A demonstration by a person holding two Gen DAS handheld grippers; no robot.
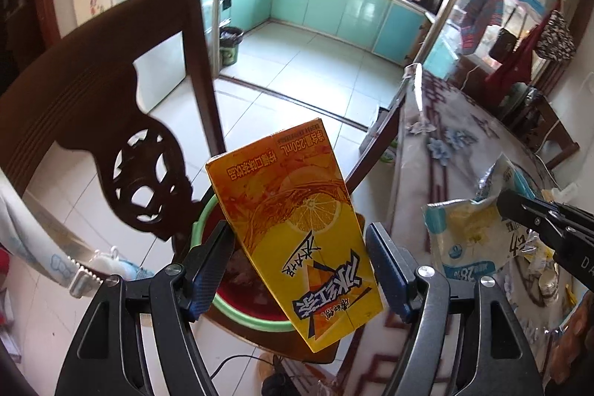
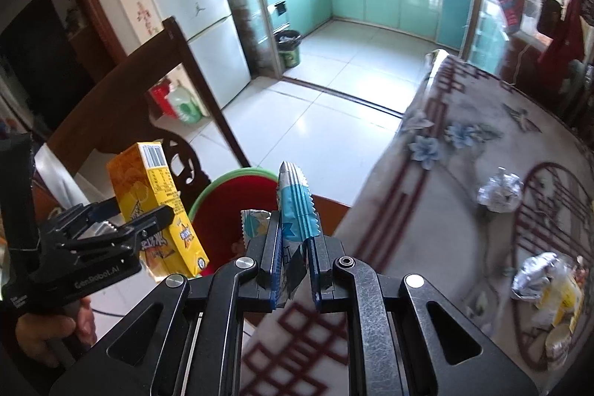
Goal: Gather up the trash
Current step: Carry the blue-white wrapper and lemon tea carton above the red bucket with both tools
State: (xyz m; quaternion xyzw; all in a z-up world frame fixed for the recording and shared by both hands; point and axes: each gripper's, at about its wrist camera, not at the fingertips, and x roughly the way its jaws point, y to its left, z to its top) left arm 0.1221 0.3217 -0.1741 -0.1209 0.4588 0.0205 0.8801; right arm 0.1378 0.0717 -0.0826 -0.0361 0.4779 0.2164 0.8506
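My left gripper (image 1: 297, 232) is shut on a yellow lemon-tea drink carton (image 1: 297, 210), which stands tilted between its fingers. Beneath the carton sits a red bin with a green rim (image 1: 202, 214). In the right wrist view the same carton (image 2: 156, 188) hangs in the left gripper (image 2: 141, 210), just left of the bin (image 2: 208, 192). My right gripper (image 2: 293, 240) is shut on a blue and silver snack wrapper (image 2: 297, 203) near the bin's right side. From the left wrist, the right gripper (image 1: 501, 201) shows at the right edge with that wrapper (image 1: 464, 232) in it.
A dark carved wooden chair (image 1: 111, 121) stands left of the bin. The table with a patterned cloth (image 2: 464, 173) fills the right, with crumpled foil (image 2: 499, 190) and more wrappers (image 2: 545, 281) on it. A fridge (image 2: 208, 36) and a tiled kitchen floor lie beyond.
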